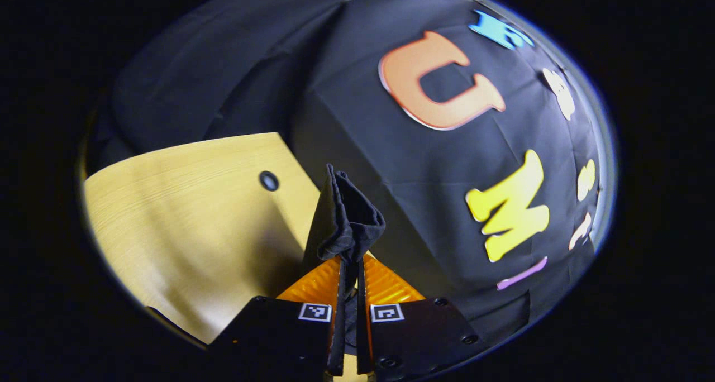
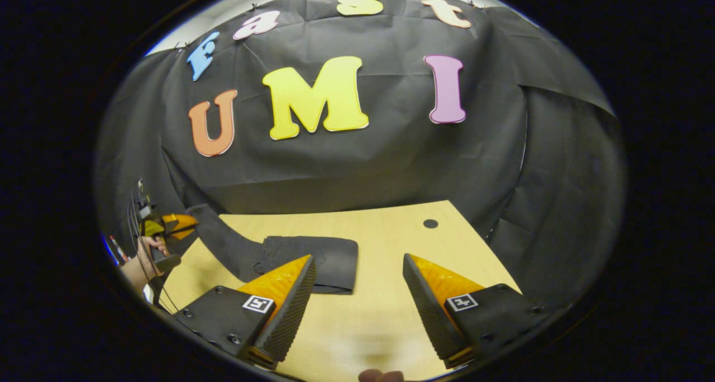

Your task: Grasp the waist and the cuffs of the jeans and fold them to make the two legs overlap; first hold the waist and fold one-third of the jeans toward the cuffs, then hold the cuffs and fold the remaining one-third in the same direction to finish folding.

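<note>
Jeans (image 1: 343, 220) in L tongs (image 1: 349, 270), lifted.

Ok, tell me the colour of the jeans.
Black or very dark grey jeans, best seen in the right gripper view, lying on the table.

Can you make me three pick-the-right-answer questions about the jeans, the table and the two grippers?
1. Where does most of the jeans lie?
A. On the table
B. On the floor
C. In a basket

2. What colour is the table top?
A. Bright blue
B. Light wood
C. White

3. What is the left gripper doing?
A. Standing wide open
B. Pinching a fold of the jeans
C. Holding a cup

Answers:
1 A: the right gripper view shows the dark jeans spread on the table, with one end lifted toward the left gripper.
2 B: both views show pale yellow wood.
3 B: in the left gripper view, dark cloth sticks up between its closed fingers, while the right gripper stands open above the table.
</note>
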Action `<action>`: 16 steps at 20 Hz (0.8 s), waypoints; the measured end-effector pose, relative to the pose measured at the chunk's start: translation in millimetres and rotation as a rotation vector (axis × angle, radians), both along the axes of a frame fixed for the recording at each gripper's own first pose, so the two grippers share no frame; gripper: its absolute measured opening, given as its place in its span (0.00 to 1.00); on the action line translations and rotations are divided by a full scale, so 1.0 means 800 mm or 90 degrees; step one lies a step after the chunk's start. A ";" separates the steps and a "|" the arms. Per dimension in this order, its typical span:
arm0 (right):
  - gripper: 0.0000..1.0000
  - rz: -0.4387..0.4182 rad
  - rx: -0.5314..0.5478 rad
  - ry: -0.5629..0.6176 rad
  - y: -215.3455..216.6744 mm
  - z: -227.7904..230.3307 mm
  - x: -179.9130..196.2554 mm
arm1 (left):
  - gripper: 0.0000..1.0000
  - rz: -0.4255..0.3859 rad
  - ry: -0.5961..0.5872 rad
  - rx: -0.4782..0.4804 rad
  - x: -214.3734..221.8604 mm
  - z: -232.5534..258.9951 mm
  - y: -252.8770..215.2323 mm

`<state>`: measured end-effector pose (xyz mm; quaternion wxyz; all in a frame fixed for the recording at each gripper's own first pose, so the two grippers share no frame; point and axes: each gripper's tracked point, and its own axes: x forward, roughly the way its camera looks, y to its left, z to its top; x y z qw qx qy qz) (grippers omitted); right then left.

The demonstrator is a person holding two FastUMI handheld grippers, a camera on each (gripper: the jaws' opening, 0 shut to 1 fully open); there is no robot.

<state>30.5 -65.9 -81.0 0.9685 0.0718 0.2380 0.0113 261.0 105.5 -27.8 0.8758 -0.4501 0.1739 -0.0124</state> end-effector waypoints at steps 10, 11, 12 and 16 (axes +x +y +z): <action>0.96 -0.098 0.000 0.012 -0.109 -0.014 -0.062 | 0.11 -0.179 -0.063 0.194 0.012 0.018 -0.225; 0.96 -0.109 0.001 0.018 -0.118 -0.018 -0.067 | 0.12 -0.197 -0.063 0.219 0.013 0.008 -0.244; 0.96 -0.120 0.003 0.026 -0.127 -0.022 -0.071 | 0.11 -0.210 -0.066 0.237 0.013 -0.003 -0.258; 0.96 -0.147 0.003 0.054 -0.136 -0.048 -0.089 | 0.12 -0.249 -0.064 0.319 0.003 -0.054 -0.311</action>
